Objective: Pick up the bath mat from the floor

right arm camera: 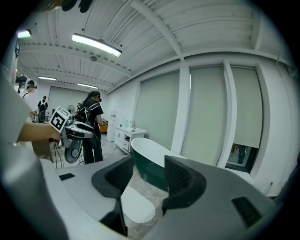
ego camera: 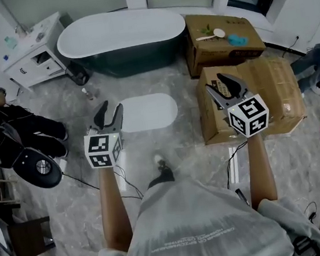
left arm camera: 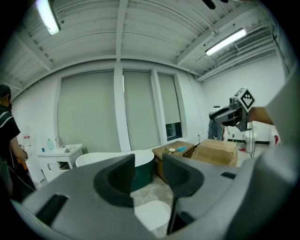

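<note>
The white bath mat (ego camera: 146,113) is lying flat on the grey floor (ego camera: 83,164), just in front of the bathtub (ego camera: 122,38). The left gripper (ego camera: 110,110) and right gripper (ego camera: 220,85) are hanging in the air short of it (neither touching it), both sets of jaws standing apart and holding nothing.
</note>
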Demonstrator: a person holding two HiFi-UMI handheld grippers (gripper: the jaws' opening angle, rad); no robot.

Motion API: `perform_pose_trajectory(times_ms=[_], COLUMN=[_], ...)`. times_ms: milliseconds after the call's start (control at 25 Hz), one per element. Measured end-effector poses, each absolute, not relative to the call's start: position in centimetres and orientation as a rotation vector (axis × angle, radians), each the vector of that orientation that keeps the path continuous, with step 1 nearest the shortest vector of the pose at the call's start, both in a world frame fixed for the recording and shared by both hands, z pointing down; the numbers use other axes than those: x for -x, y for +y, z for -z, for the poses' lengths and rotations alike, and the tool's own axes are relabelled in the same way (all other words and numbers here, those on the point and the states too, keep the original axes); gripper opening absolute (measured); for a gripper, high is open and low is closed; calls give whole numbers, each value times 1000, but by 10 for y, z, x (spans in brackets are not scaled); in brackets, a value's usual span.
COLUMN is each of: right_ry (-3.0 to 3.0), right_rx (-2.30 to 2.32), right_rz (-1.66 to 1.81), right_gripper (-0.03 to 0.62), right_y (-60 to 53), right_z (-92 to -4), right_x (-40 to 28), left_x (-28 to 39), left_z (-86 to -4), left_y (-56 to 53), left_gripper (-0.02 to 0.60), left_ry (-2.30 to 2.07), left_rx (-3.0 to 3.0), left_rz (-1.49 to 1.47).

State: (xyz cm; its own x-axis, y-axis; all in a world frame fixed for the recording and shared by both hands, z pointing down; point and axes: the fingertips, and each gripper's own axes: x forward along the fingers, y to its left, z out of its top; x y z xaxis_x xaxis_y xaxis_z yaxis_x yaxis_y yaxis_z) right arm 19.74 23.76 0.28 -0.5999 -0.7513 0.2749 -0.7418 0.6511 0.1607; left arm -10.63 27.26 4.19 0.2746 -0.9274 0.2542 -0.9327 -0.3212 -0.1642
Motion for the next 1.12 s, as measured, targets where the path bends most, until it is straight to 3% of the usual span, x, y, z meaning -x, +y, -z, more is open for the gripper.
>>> perform_pose_trajectory(times_ms=[480, 1120], right_ry=[-2506, -2382], right_rx=[-1144, -1008], right_rz=[-79, -349], right_gripper=[202, 202], right_y=[103, -45], right_z=[-37, -171], right_x=[-131, -146], left_x=[169, 154], left_z=[-68, -187], left_y=[131, -4], left_gripper=[187, 187], left_ry=[-1715, -1512], left_rx=[-2481, -2349], left_rz=[-518, -741])
